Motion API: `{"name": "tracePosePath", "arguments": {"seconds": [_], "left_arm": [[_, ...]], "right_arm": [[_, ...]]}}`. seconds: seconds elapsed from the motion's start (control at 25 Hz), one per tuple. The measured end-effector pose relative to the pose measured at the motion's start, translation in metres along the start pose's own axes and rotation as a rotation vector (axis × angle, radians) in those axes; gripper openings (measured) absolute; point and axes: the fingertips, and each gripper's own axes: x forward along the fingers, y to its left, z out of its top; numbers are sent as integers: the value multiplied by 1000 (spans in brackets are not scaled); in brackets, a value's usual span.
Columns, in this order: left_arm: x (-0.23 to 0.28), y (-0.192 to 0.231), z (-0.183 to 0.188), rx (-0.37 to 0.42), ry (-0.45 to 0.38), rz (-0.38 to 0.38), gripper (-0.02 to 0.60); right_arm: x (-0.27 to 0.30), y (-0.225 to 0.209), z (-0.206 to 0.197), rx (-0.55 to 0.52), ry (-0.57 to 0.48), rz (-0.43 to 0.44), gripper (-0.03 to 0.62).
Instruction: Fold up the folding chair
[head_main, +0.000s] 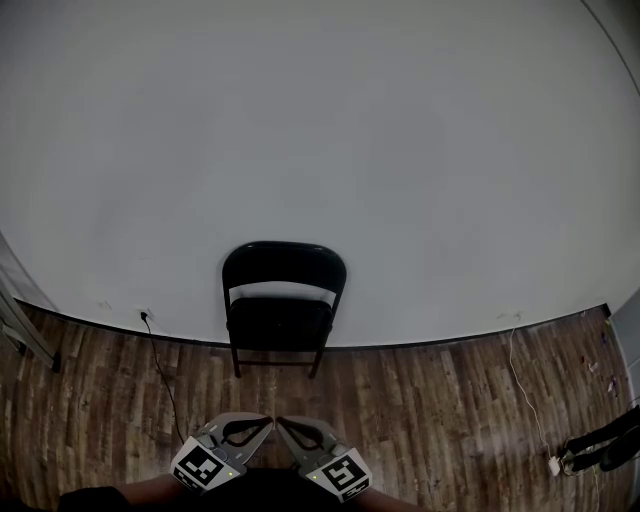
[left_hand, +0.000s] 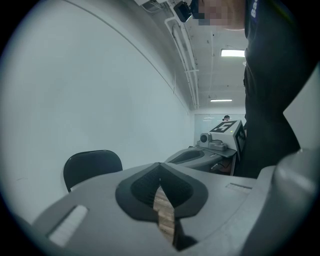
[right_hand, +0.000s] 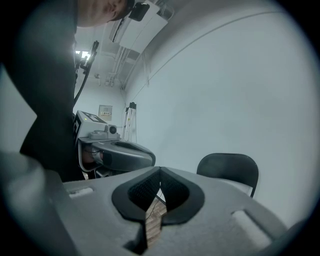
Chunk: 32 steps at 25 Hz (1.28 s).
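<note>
Nothing has begun on the chair, I'd judge. The left claw (head_main: 262, 424) is closed on nothing, held low by the person. Well ahead, the folding chair (head_main: 283, 305) stands unfolded against the plain white wall (head_main: 320, 120) on a wood-plank floor (head_main: 430, 400), with a rounded black backrest, a flat dark seat and thin tube legs. The right claw (head_main: 290, 424) is likewise closed and empty. Next, both need to approach and open.
</note>
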Motion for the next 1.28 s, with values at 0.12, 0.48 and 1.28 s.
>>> {"name": "tracePosePath", "arguments": {"seconds": [0.12, 0.48, 1.28], "left_arm": [[1, 2, -1, 5, 0, 0, -2], [4, 4, -14, 74, 39, -12, -2], [8, 7, -1, 3, 19, -16, -2]], "right_arm": [[3, -1, -7, 15, -6, 11, 2], [5, -3, -9, 26, -2, 24, 2], [9, -8, -5, 17, 9, 15, 2]]}}
